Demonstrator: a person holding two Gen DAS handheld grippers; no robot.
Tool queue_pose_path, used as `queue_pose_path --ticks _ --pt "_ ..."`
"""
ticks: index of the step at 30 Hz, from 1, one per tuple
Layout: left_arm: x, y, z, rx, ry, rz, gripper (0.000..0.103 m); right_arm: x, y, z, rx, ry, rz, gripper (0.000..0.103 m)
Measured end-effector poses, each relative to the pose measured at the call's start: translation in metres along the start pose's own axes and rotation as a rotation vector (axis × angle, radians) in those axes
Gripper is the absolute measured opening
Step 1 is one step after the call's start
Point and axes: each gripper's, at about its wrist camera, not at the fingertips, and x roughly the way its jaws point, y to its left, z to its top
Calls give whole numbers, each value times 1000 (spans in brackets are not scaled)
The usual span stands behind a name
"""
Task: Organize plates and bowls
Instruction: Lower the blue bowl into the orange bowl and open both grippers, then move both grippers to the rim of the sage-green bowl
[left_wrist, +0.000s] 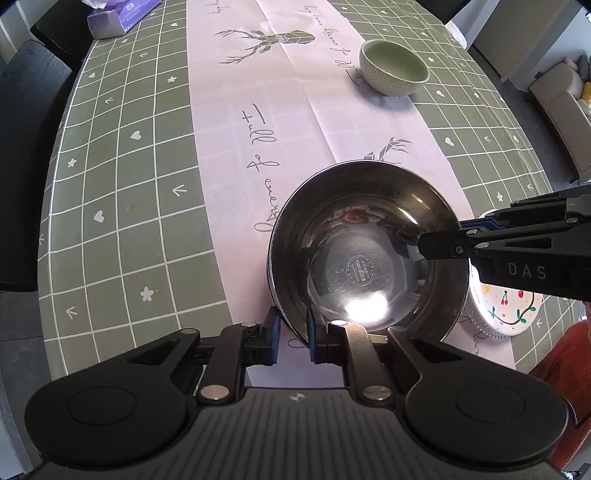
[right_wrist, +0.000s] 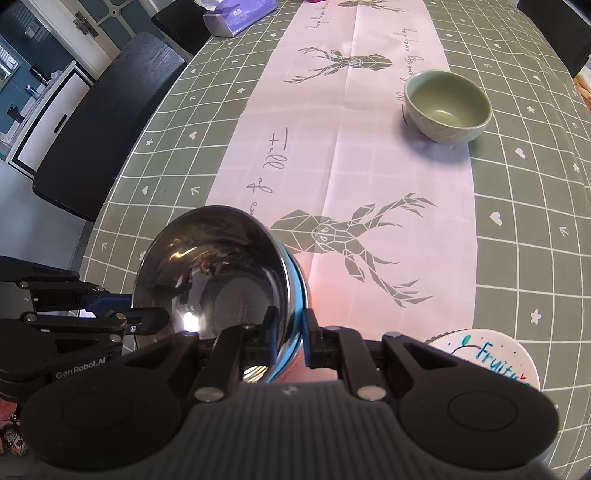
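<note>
A shiny steel bowl (left_wrist: 362, 258) (right_wrist: 214, 273) is over the pink runner of the table, held by its rim from two sides. My left gripper (left_wrist: 293, 328) is shut on the steel bowl's near rim, one blue pad inside and one outside. My right gripper (right_wrist: 291, 325) is shut on another part of the rim, and in the left wrist view it reaches in from the right (left_wrist: 436, 247). The left gripper (right_wrist: 147, 317) shows at the bowl's left in the right wrist view. A green ceramic bowl (left_wrist: 393, 66) (right_wrist: 447, 105) stands farther back. A white fruit-print plate (left_wrist: 506, 310) (right_wrist: 495, 358) lies beside the steel bowl.
A purple tissue box (left_wrist: 118, 16) (right_wrist: 236, 14) lies at the far left of the green checked tablecloth (left_wrist: 122, 206). A black bench (right_wrist: 107, 140) runs along the table's left edge. An orange sleeve (left_wrist: 569, 369) shows at the right.
</note>
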Motion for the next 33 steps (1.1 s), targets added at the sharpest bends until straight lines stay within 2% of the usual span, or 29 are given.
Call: queue_pose_path --ticks 3,9,11,14,21,26,33 --pt "0 -1 0 5 0 5 18 -1 2 -1 -10 -4 -2 16" --pt "-2 1 1 2 -1 -1 20 -5 4 -1 -32 -21 -9 17" --pt "-4 1 1 2 -9 0 27 -7 3 0 -31 -28 -6 17" --pt "-12 1 2 4 -30 -8 31 -10 2 0 -31 -36 -2 18" --pt "-38 2 10 41 -144 -3 34 -29 -4 1 -26 -93 23 29" --pt "-54 2 20 38 -245 -58 34 -45 -15 5 -1 -149 20 36" --pt "-64 -13 49 27 -345 -137 35 -62 -48 15 73 -225 -20 36"
